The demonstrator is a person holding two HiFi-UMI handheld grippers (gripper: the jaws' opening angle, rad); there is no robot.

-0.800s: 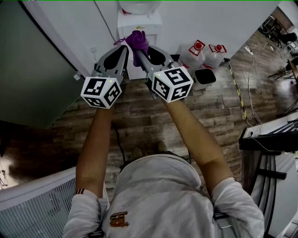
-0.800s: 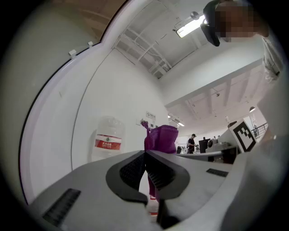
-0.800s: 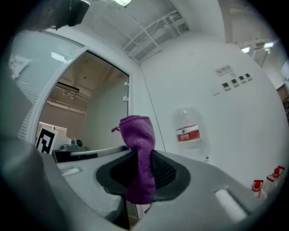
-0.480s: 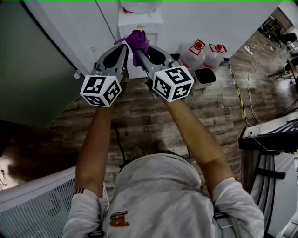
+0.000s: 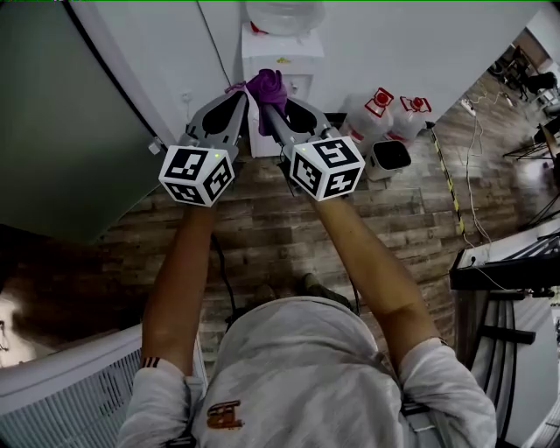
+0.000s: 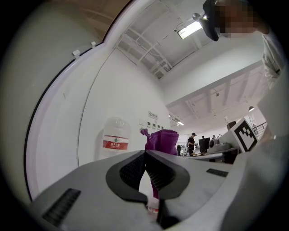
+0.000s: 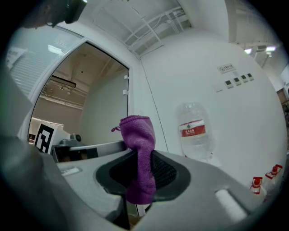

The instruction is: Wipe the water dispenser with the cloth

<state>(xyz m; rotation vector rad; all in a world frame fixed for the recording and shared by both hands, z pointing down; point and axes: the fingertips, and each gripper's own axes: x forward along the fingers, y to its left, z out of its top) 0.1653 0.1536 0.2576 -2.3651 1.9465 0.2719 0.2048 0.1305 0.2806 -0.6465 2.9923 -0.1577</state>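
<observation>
A white water dispenser (image 5: 278, 54) stands against the wall, its clear bottle (image 5: 282, 13) on top; the bottle (image 6: 114, 140) (image 7: 194, 131) also shows in both gripper views. My right gripper (image 5: 268, 98) is shut on a purple cloth (image 5: 267, 86) (image 7: 140, 155), which stands bunched above the jaws just in front of the dispenser. My left gripper (image 5: 240, 98) is shut with nothing between its jaws, right beside the cloth (image 6: 161, 138).
Two white jugs with red caps (image 5: 378, 102) and a black-rimmed bin (image 5: 388, 156) stand right of the dispenser. A dark glass partition (image 5: 61, 131) fills the left. A desk with cables (image 5: 503, 262) is at the right, a white radiator (image 5: 70, 394) lower left.
The view has shifted toward the dispenser, which now shows more fully. Both grippers stay side by side, the right one still gripping the cloth.
</observation>
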